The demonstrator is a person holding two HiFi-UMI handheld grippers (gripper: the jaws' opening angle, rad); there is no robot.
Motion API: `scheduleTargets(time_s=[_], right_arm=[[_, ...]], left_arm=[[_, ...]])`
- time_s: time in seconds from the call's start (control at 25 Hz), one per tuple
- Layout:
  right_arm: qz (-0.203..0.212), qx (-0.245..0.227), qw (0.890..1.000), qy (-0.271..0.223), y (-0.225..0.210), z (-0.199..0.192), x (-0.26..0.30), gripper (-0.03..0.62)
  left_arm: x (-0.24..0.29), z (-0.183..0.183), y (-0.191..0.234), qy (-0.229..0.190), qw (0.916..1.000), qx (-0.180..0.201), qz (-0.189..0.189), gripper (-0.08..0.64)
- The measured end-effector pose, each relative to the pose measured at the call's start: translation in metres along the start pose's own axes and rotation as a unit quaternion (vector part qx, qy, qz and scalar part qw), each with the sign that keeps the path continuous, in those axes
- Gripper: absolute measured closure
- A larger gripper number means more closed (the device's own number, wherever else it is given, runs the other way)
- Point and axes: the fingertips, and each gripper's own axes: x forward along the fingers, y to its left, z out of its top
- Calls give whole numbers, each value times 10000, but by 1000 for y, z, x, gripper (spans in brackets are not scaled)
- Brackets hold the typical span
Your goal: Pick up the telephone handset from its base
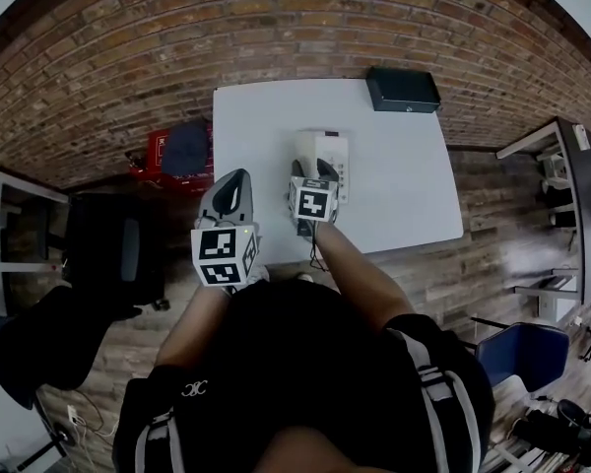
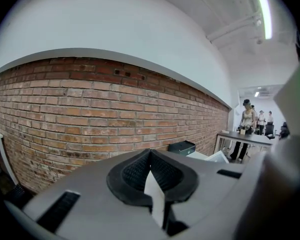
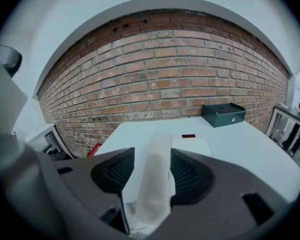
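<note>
A white desk telephone (image 1: 333, 156) stands on the white table (image 1: 404, 195), its handset (image 1: 310, 149) lying in the base along the left side. My right gripper (image 1: 313, 172) is over the phone's near end, jaws spread wide. In the right gripper view the handset (image 3: 157, 179) runs lengthwise between the pads of the right gripper (image 3: 152, 156), with a strip of table showing on its left side; the base (image 3: 192, 146) lies just right of it. My left gripper (image 1: 236, 177) hovers over the table's left edge, its pads (image 2: 135, 174) together with nothing between them.
A dark green box (image 1: 402, 89) sits at the table's far right corner against the brick wall, also in the right gripper view as the box (image 3: 223, 114). Left of the table are a red crate (image 1: 158, 149) and a black chair (image 1: 113, 249). People stand at a far table (image 2: 247, 136).
</note>
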Motion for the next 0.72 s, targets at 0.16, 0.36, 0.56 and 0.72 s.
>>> scheduleTargets(time_s=[0.16, 0.36, 0.56, 0.72], right_arm=[[-119, 53, 9991, 400, -5, -14, 20, 394], [-208, 107, 9982, 548, -8, -15, 34, 394], [-250, 253, 9954, 884, -11, -24, 39, 394], [-302, 129, 9952, 924, -12, -23, 46, 394]], left_arm=[[0, -2, 15, 27, 9999, -73, 98, 557], [-1, -6, 25, 77, 9997, -134, 163, 557], [-1, -6, 28, 76, 9996, -146, 217, 557], [0, -8, 27, 101, 9996, -172, 213, 557]])
